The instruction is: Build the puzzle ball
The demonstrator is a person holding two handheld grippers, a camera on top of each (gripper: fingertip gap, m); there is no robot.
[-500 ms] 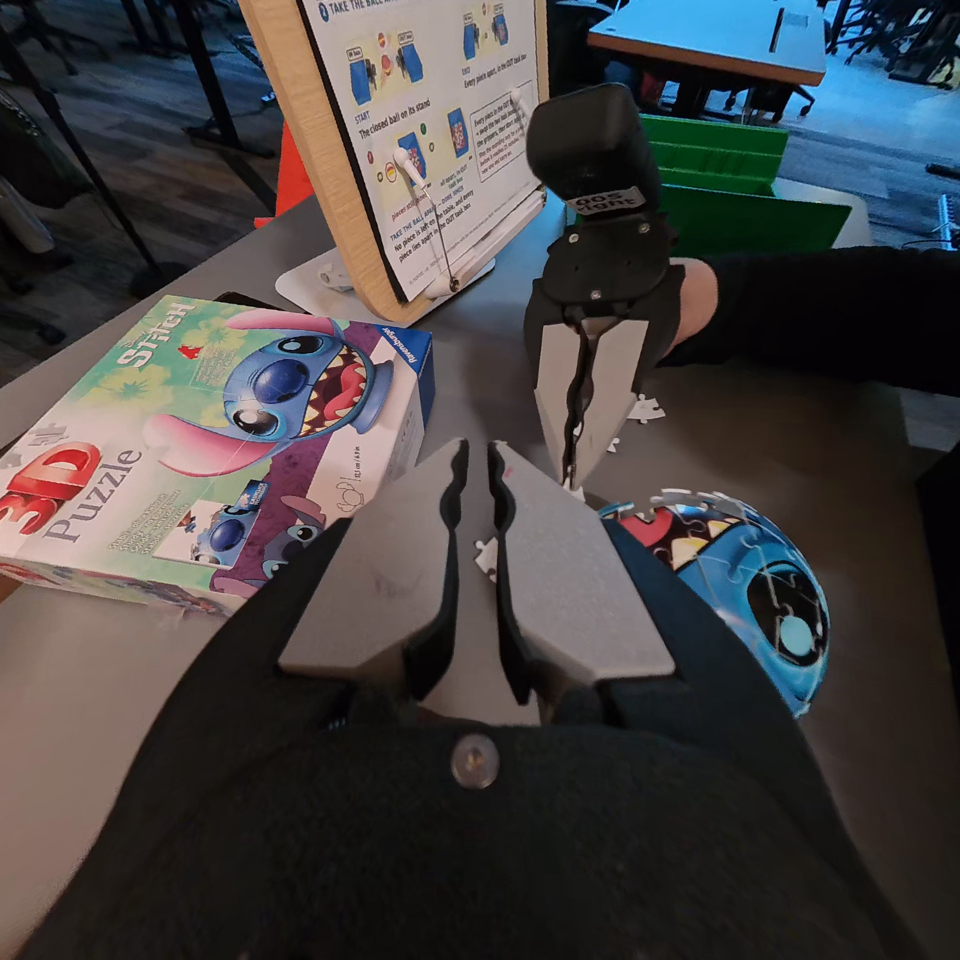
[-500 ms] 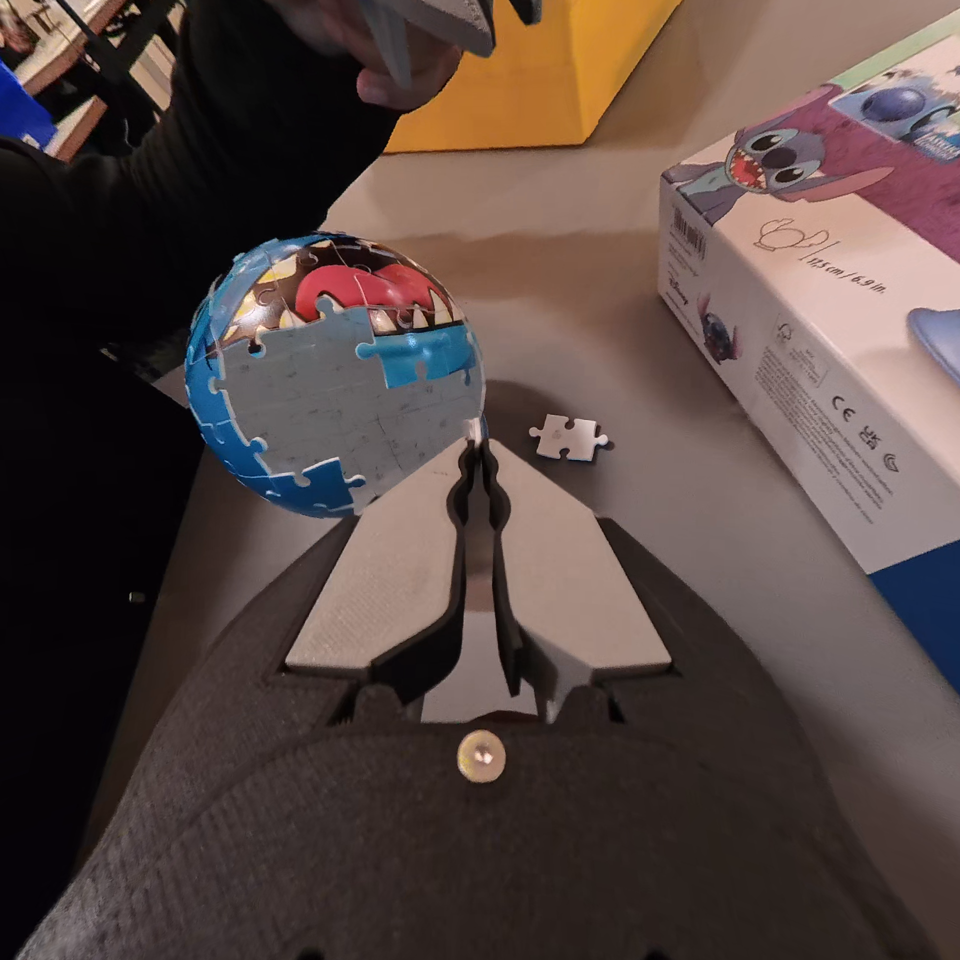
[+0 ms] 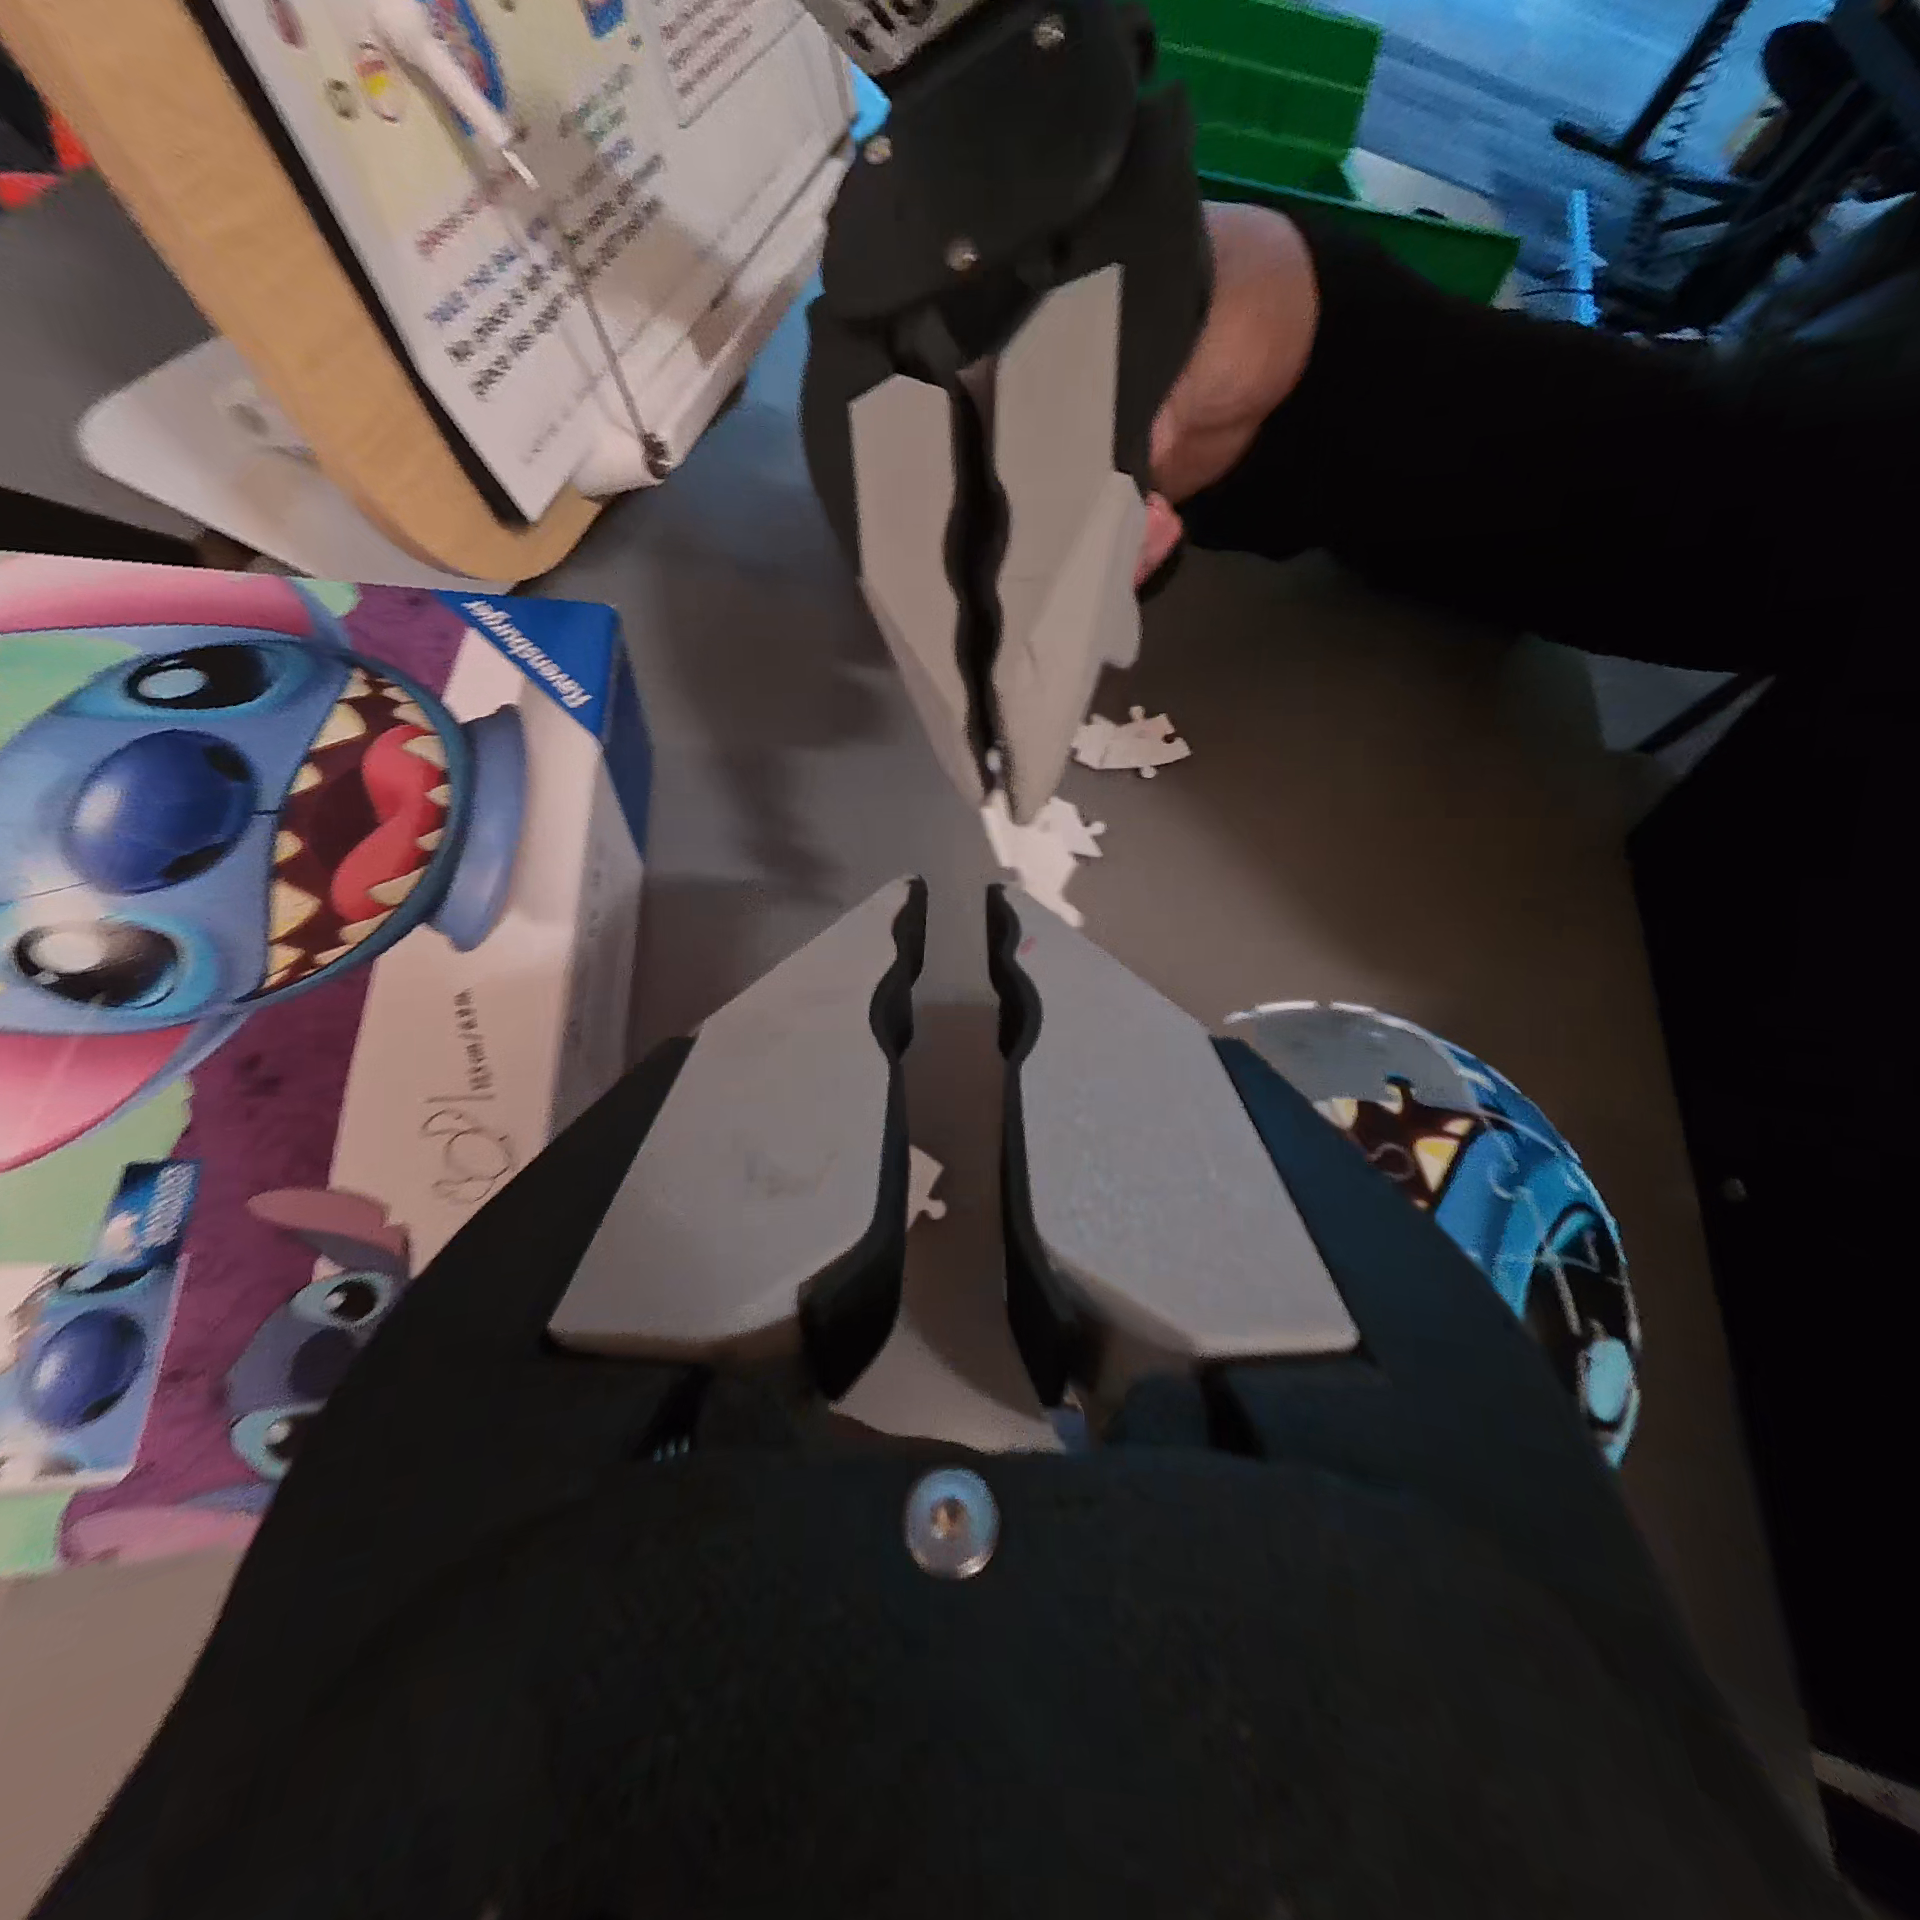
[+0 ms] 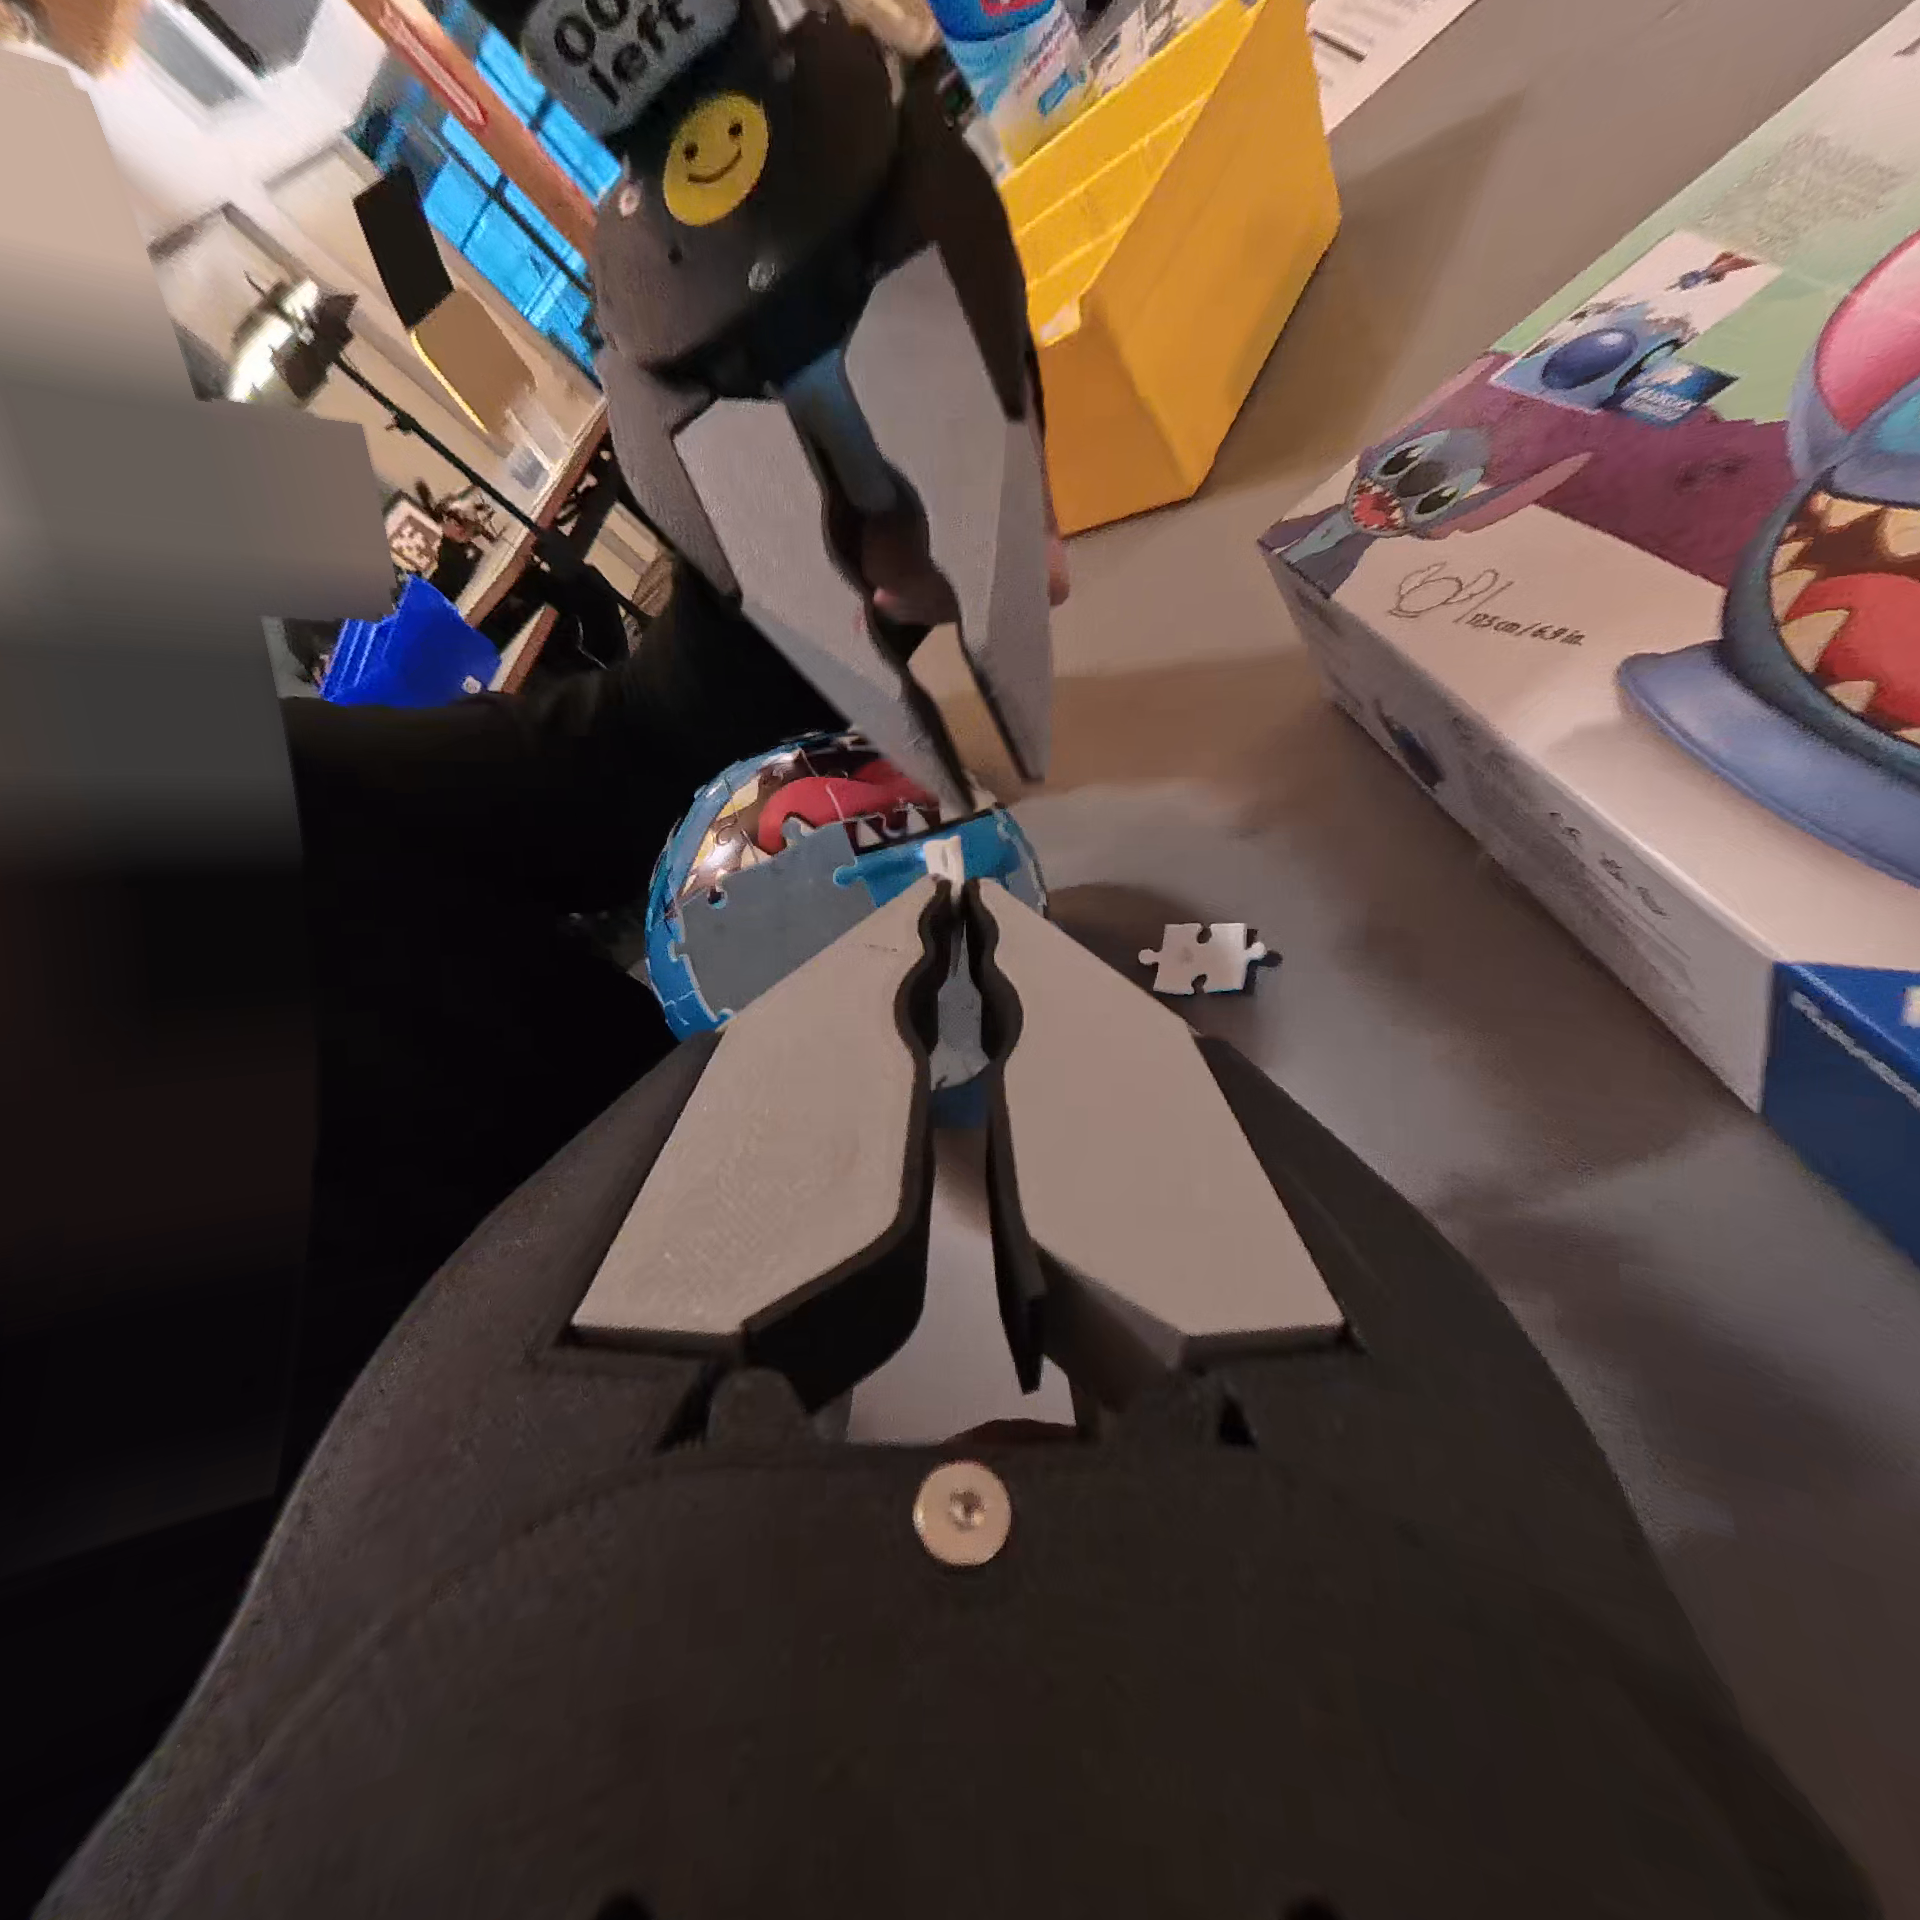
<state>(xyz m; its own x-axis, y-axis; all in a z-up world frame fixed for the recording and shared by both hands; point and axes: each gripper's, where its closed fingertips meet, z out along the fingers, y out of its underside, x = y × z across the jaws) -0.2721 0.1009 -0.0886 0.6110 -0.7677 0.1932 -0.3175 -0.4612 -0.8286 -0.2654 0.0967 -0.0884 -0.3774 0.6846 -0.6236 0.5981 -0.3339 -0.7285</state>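
The partly built puzzle ball (image 3: 1507, 1195), blue with a toothy mouth and an open gap at its top, rests on the grey table at the right; it also shows in the right wrist view (image 4: 769, 904). My right gripper (image 4: 951, 896) is shut on a white puzzle piece (image 4: 943, 862) and holds it above the table. In the left wrist view the right gripper (image 3: 992, 779) points down with that piece (image 3: 1044, 852) at its tips. My left gripper (image 3: 954, 902) is slightly open and empty, its tips just short of the piece. It hangs over the ball in the right wrist view (image 4: 982, 779).
The puzzle box (image 3: 312, 935) lies at the left, also seen in the right wrist view (image 4: 1610, 675). Loose pieces lie on the table (image 3: 1132, 743) (image 4: 1205, 956). An instruction board (image 3: 468, 260) stands behind. A yellow bin (image 4: 1164, 260) and a green bin (image 3: 1299, 94) sit at the table's ends. Only a small space, under 4 cm, lies between the two pairs of fingers.
Both grippers have come closer together, tip to tip, above the table. The left jaws have opened a little. The right gripper has pulled back from the ball with the piece.
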